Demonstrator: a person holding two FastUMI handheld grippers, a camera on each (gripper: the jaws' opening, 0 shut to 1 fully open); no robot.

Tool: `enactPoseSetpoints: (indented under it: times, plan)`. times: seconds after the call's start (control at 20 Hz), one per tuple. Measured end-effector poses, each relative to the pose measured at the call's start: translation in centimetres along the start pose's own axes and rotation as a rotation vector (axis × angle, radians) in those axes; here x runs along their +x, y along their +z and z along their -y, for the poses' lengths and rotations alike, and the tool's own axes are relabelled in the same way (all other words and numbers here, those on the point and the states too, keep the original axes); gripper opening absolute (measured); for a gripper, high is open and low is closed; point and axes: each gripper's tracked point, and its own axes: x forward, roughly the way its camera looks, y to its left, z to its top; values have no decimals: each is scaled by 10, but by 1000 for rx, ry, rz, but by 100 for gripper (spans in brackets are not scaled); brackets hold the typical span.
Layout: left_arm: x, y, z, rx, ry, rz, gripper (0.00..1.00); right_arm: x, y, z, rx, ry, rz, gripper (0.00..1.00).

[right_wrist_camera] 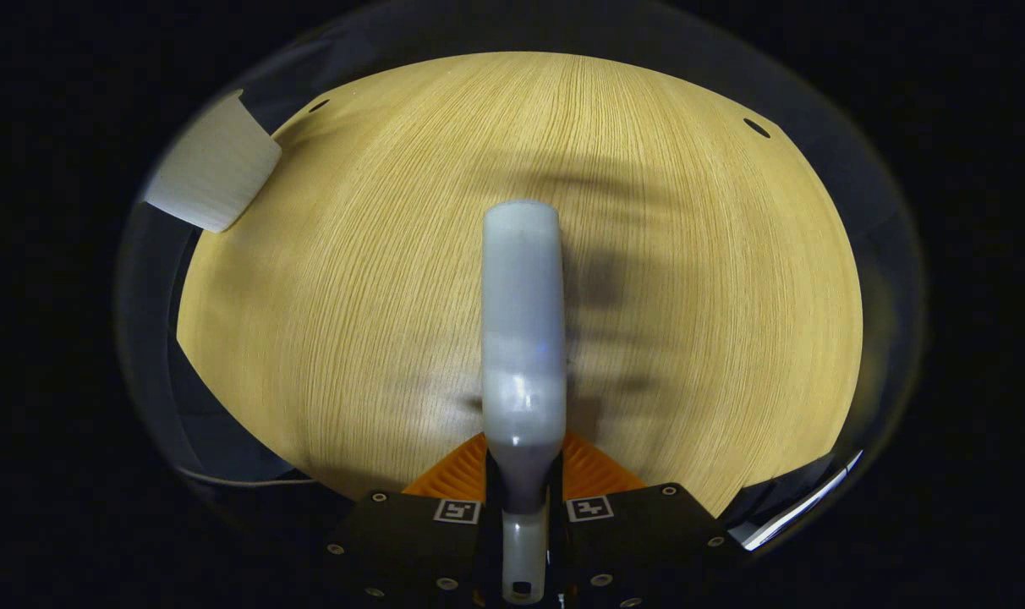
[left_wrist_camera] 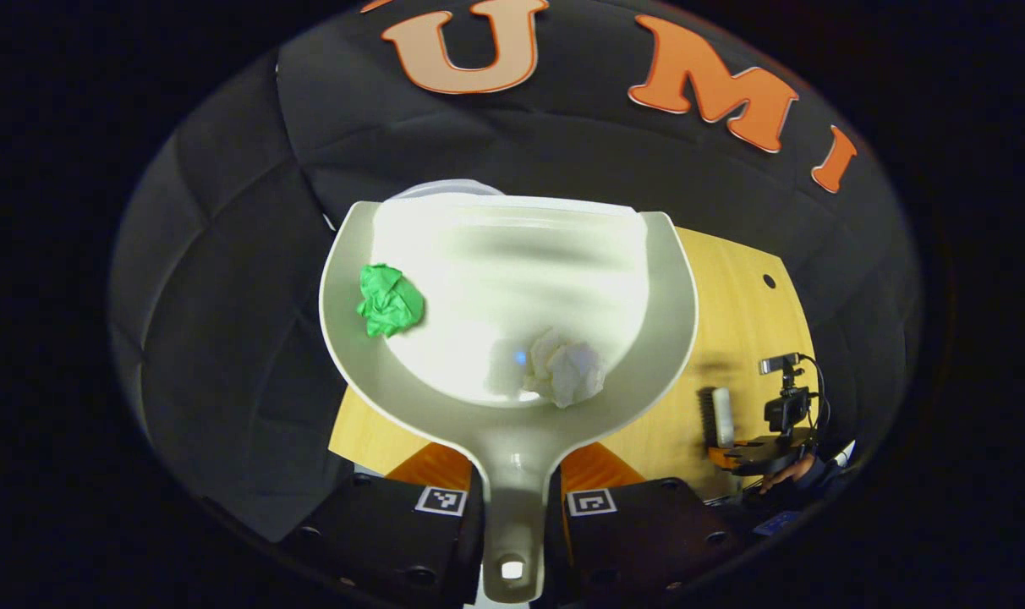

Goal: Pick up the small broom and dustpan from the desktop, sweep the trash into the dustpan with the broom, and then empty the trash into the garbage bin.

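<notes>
Clamping dustpan (left_wrist_camera: 512,338) handle, left gripper (left_wrist_camera: 512,499); right gripper (right_wrist_camera: 521,499) pinches broom (right_wrist_camera: 521,338).

The pale yellow wooden tabletop (right_wrist_camera: 682,279) has fine straight grain running away from the near edge. A small dark round hole (right_wrist_camera: 319,106) sits near its far left corner and another dark hole (right_wrist_camera: 756,128) near the far right. Soft grey shadows lie across the middle of the wood. A white ribbed container (right_wrist_camera: 212,173) overlaps the far left corner; whether it rests on the wood cannot be told.
</notes>
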Motion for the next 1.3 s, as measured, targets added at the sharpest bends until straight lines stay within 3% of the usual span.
enactPoseSetpoints:
  times: [0.2,0.4,0.6,0.8,1.15,1.3]
  plan:
    - [18,33,-73,34,73,44,29,1,4,1,22,-2,-3,22]
    - [26,56,-151,163,178,50,29,5,8,0,46,-6,-4,22]
    - [40,69,-189,283,317,-3,29,6,11,1,68,-25,-15,22]
    - [34,74,-196,387,381,-49,29,7,12,2,80,-42,-25,22]
    - [18,97,-206,717,589,-108,28,5,12,4,92,-54,-36,22]
    - [16,92,-220,916,681,-115,29,5,11,5,95,-55,-39,22]
